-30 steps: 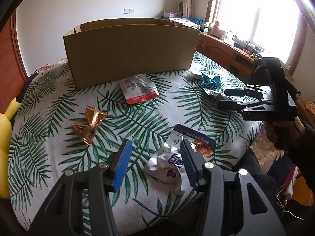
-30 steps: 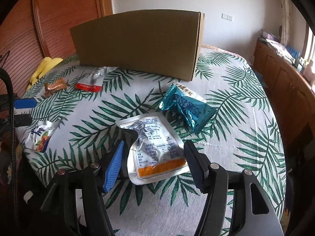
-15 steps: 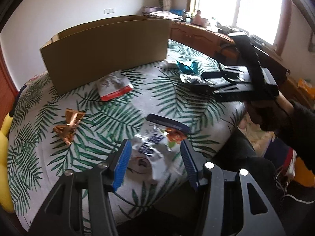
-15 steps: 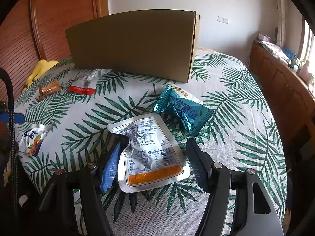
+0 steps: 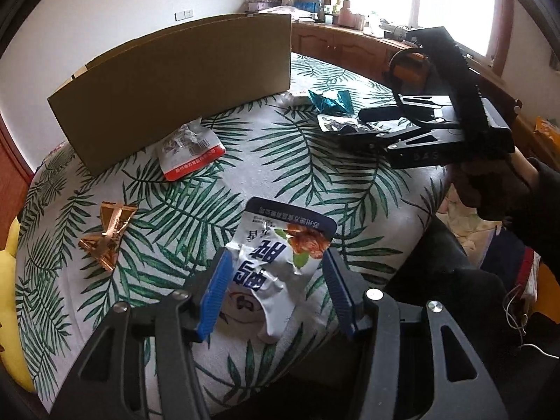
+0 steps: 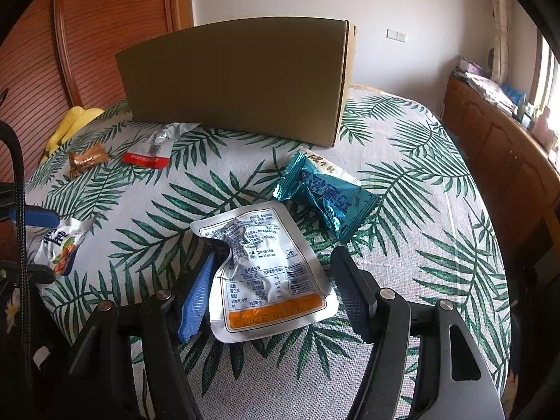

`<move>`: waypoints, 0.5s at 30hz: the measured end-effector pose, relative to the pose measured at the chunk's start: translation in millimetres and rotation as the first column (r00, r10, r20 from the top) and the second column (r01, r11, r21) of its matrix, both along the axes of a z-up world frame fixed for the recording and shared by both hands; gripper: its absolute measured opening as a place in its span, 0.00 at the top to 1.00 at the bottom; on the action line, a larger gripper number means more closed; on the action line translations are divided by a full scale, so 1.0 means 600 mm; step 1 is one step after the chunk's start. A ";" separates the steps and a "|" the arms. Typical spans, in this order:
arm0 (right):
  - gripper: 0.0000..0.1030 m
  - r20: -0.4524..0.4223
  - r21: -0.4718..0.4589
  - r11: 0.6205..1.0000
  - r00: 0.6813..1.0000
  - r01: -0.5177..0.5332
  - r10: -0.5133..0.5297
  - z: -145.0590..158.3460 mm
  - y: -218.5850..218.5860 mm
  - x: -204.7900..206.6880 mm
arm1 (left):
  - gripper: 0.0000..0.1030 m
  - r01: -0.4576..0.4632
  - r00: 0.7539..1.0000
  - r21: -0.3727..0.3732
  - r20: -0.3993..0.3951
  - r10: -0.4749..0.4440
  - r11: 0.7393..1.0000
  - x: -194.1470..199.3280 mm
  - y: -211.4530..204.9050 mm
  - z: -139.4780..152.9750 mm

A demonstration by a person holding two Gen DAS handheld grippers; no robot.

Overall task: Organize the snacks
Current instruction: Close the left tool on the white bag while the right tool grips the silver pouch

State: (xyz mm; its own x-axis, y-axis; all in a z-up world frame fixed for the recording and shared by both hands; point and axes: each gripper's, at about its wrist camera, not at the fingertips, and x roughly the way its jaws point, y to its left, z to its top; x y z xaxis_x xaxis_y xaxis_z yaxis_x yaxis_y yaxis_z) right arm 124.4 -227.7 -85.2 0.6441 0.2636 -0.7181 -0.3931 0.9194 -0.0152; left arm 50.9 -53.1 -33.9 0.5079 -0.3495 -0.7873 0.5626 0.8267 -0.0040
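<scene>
Early stage: 5 snack packets visible outside cardboard box [image 6: 238, 77], on bench [image 6: 402, 175]. Left gripper [image 5: 276, 294] fingers spread around white packet [image 5: 276, 255]; right gripper [image 6: 273, 290] fingers spread around silver pouch [image 6: 266, 266]. Neither gripped.

Round counter [image 6: 402, 182] with a palm-leaf print cloth over it. Sitting on it: a big cardboard box [image 6: 238, 77] at the back, a red-edged clear packet [image 6: 150, 150] and a gold-brown wrapper [image 6: 87, 161] off to one side, a teal foil pack [image 6: 325, 196] just beside a silver pouch with an orange strip [image 6: 266, 273], and a white-and-navy snack bag [image 5: 280, 255] near the edge.
</scene>
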 end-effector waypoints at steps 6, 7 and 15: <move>0.34 0.000 -0.001 1.000 1.000 -0.001 0.001 0.000 0.000 0.000 | 0.43 -0.027 1.000 0.000 -0.004 0.027 1.000 0.019 -0.004 -0.006; 0.34 0.000 0.000 1.000 1.000 0.000 0.000 0.000 0.000 0.000 | 0.43 -0.034 0.999 0.006 -0.005 0.034 0.999 0.023 -0.006 -0.007; 0.34 0.000 -0.001 1.000 1.000 -0.001 0.001 0.000 0.000 0.001 | 0.32 -0.085 0.996 0.022 0.009 0.085 0.996 0.043 -0.005 -0.021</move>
State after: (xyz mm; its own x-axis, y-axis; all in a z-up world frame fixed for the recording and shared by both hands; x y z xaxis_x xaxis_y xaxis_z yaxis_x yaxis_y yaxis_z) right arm 125.1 -227.5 -85.2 0.6437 0.2637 -0.7184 -0.3940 0.9190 -0.0156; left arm 76.9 -56.4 -46.7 0.5412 -0.2872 -0.7903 0.4900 0.8715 0.0189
